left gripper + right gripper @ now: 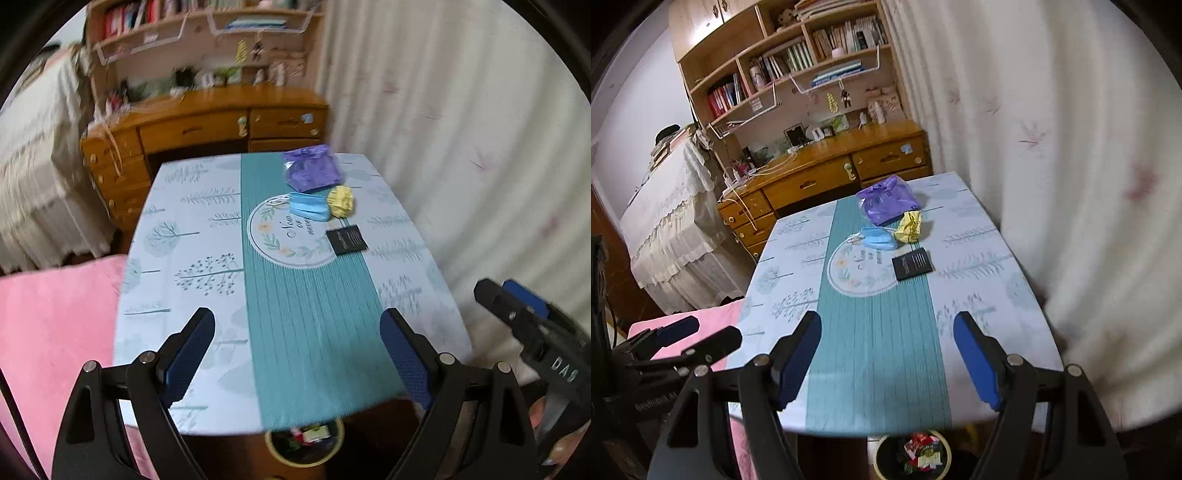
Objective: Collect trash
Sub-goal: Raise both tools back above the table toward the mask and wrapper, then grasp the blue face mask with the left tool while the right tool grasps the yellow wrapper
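Left wrist: the left gripper (297,350) hangs spread and empty over the table (184,258). The trash, a purple bag (312,168), mask (308,206), yellow wad (341,201) and black card (347,240), lies far ahead. The flat card could slip from the pads. The bin (304,445) below holds wrappers.

Right wrist: the right gripper (886,362) is spread, empty; the bin (912,456) already holds colourful wrappers, and a drop could miss it.

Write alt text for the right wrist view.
The open right gripper hovers over a table bearing a purple packet, yellow wrapper, blue face mask and black card. A bin with trash sits below the near edge.
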### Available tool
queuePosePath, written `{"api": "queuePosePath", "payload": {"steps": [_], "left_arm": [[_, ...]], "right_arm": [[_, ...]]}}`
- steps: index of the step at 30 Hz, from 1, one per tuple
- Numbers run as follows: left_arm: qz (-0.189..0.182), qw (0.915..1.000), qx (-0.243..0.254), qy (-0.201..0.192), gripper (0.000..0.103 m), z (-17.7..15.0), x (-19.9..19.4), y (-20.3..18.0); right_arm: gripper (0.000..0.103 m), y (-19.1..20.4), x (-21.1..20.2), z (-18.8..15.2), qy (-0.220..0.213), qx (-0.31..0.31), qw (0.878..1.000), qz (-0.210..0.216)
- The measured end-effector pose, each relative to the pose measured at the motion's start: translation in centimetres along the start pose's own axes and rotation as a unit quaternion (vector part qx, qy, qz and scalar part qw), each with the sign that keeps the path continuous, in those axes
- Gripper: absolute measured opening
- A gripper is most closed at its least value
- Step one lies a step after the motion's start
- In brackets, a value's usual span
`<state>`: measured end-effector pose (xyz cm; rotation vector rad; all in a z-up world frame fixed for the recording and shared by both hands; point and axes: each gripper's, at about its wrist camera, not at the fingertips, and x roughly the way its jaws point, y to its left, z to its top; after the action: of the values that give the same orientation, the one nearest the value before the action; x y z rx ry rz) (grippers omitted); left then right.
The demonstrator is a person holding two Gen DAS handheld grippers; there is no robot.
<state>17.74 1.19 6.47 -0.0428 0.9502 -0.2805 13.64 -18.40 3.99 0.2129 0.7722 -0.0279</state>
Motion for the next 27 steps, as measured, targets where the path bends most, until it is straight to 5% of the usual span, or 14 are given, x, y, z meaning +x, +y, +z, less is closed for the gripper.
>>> {"api": "queuePosePath", "payload": {"steps": [12,21,27], "left_arm": [[0.04,0.9892,-0.12,0.073,0.09,11.7,16.6,-1.6],[0.061,0.9756,-0.173,0.12,0.089,16.1,27.0,-1.6],[0.054,0.9641,-0.201,0.165,0.074,17.2,32.9,-1.3]], "right_arm": [[0.075,-6.1,18.4,10.1,0.109,-0.032,0.992,0.049],[0.074,-9.3,28.6,13.7,0.145,-0.012,0.987,0.073],[0.074,-10.5,32.3,14.9,0.154,0.002,0.984,0.085]]}}
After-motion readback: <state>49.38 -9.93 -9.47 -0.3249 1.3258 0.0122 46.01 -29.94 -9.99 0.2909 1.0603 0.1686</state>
